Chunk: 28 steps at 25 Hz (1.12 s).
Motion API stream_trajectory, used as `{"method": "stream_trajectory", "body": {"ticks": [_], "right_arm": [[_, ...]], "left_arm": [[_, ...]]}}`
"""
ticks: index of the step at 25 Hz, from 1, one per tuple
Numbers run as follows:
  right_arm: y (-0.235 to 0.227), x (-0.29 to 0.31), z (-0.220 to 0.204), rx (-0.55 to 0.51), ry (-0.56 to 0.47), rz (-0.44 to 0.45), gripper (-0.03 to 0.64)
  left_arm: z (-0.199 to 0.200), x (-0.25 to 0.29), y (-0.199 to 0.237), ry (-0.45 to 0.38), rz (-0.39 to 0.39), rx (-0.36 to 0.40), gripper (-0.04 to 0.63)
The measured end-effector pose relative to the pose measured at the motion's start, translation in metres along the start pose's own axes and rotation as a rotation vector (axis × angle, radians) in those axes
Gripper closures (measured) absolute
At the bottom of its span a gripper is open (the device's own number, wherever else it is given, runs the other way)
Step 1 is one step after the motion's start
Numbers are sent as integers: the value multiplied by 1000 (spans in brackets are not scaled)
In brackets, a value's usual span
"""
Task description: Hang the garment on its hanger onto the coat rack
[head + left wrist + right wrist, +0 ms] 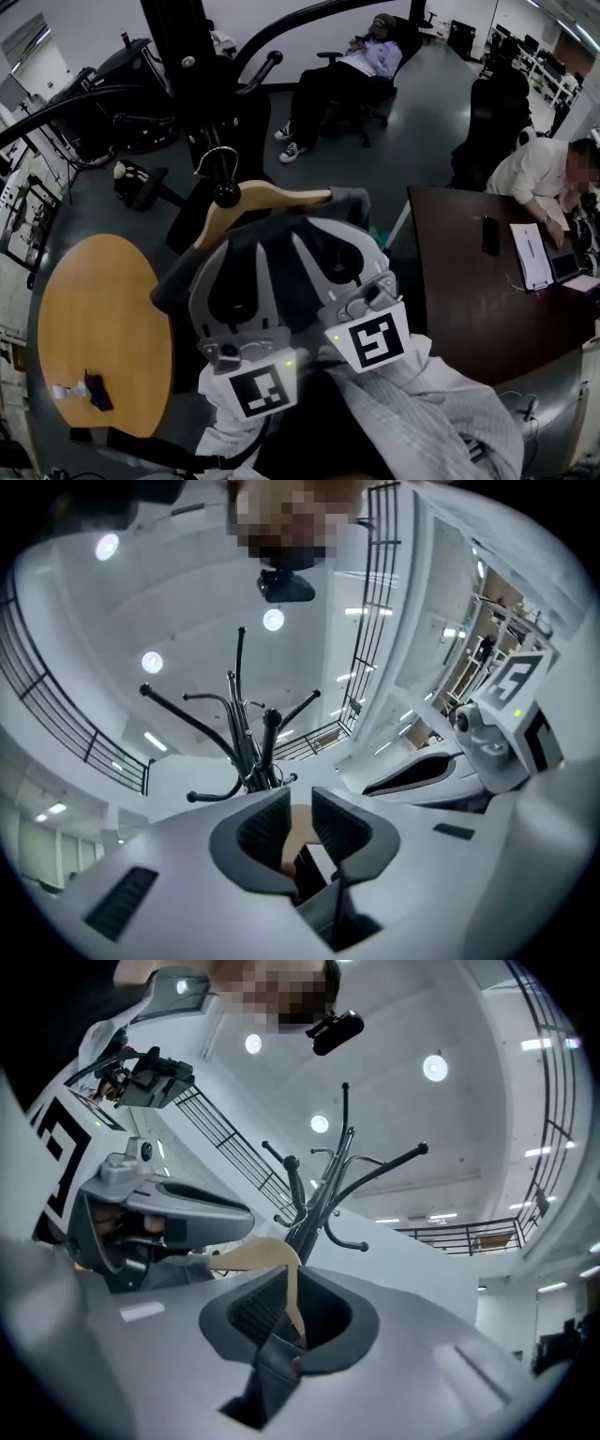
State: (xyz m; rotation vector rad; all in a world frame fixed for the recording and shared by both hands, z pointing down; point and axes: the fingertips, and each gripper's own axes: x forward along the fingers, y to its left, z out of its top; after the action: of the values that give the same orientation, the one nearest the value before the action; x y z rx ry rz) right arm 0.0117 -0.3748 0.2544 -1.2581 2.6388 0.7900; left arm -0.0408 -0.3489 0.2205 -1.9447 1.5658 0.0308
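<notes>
A black coat rack point(183, 56) with curved pegs rises right in front of me; it also shows in the left gripper view point(248, 742) and the right gripper view point(323, 1194). A wooden hanger point(272, 199) carrying a dark grey garment point(281, 232) is held up beside the rack. Its metal hook point(217, 161) is close to a knobbed peg tip point(226, 194); whether it rests on the peg I cannot tell. My left gripper point(246, 246) is shut on the hanger point(300, 832) and cloth from below. My right gripper point(323, 234) is shut on the thin wooden arm point(286, 1288).
A round wooden table point(94, 319) with a small dark item point(97, 392) stands at the lower left. At the right is a dark desk point(459, 309), where a person point(544, 173) sits. Another person point(347, 70) reclines in a chair behind the rack. A black office chair point(492, 122) stands nearby.
</notes>
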Motion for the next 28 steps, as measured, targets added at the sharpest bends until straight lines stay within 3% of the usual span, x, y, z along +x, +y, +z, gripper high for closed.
{"method": "stream_trajectory", "body": {"ticks": [3,11,19,28], "right_arm": [[-1,-4,3,22,3,-41,614],[0,-16,-23,120,96,-39,615],[1,-22,-52,145,181,-28,615],[-1,-13,-55,124,188,-3,615]], "left_arm": [[-6,1,-14,42,-47,-100,582],[-49,-1,-41,241,-104,-313,591],[-69,-3,-56,292,-137,-344,591],[-72,5,-57,308,-151,-321,591]]}}
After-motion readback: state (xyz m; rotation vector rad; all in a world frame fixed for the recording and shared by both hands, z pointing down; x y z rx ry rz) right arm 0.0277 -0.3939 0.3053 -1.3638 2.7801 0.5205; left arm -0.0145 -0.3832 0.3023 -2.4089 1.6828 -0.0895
